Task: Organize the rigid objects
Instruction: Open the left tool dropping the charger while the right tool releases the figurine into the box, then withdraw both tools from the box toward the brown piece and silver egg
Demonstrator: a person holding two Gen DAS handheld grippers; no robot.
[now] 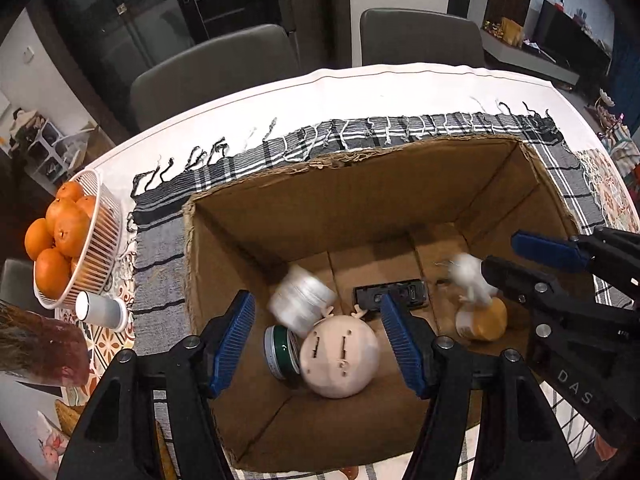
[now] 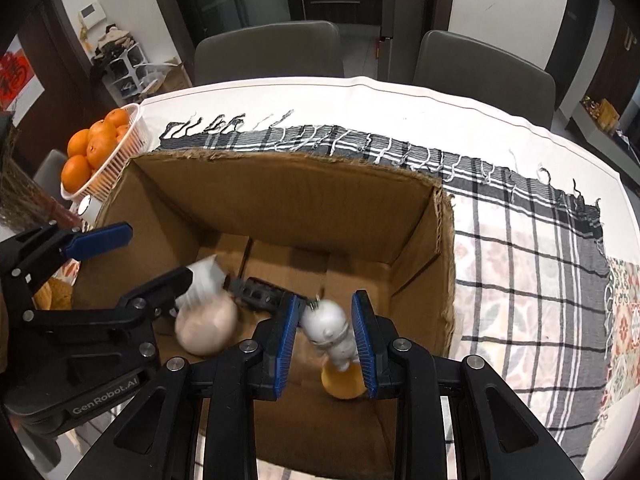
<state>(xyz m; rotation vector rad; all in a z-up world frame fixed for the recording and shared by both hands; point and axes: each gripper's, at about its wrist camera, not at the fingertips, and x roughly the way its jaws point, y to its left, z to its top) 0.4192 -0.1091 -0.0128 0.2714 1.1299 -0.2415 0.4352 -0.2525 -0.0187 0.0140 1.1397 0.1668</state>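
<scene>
Dining-room bench [image 1: 400, 88] under checked cloth carries brown cardboard box [image 1: 360, 184]. We see left hand-held gripper [image 1: 318, 340] spread, empty. Right hand-held gripper [image 2: 326, 340] spread around blurred white figurine on orange base [image 2: 332, 332] inside box: light, stiff, slippery; we'd pinch midbody.

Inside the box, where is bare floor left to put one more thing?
Bare floor lies along the box's far wall and in its near part, below the pink ball. The middle is crowded: white jar, green tin, black device, white figure.
</scene>
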